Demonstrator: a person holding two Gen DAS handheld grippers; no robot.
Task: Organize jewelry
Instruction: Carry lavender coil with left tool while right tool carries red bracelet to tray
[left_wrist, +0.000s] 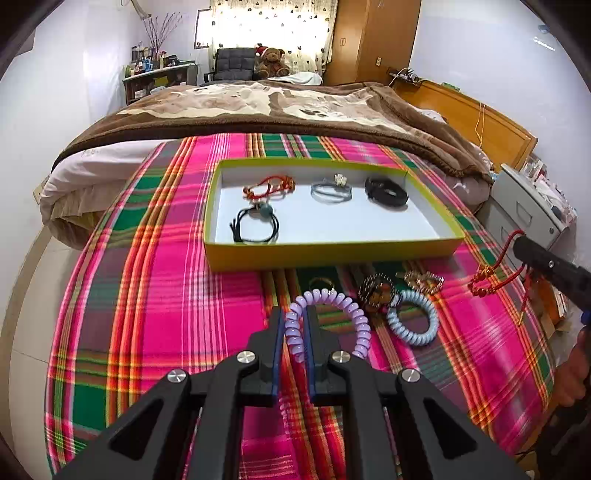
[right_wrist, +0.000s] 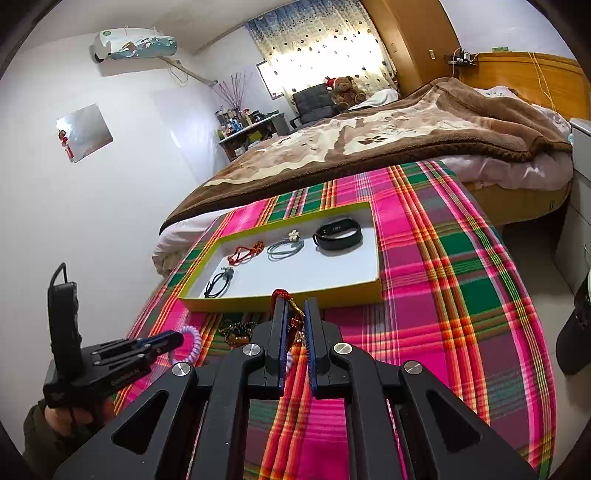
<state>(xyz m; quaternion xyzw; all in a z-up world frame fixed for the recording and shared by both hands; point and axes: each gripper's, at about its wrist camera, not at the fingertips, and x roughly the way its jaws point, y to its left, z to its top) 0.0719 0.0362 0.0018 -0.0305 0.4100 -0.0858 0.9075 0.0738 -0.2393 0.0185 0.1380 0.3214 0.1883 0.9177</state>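
Left wrist view: sits just behind the left gripper, looking forward and down along its fingers, close over the plaid cloth.
Ahead of the left jaws: the yellow-rimmed tray, then the bed and the curtained window.
Right wrist view: rides just behind the right gripper, also tilted down, aimed at the tray from further right.
Shared ground: tray, cloth, bed, window.
Cross-sight: each view catches the other gripper, right one at the right edge, left one at lower left.
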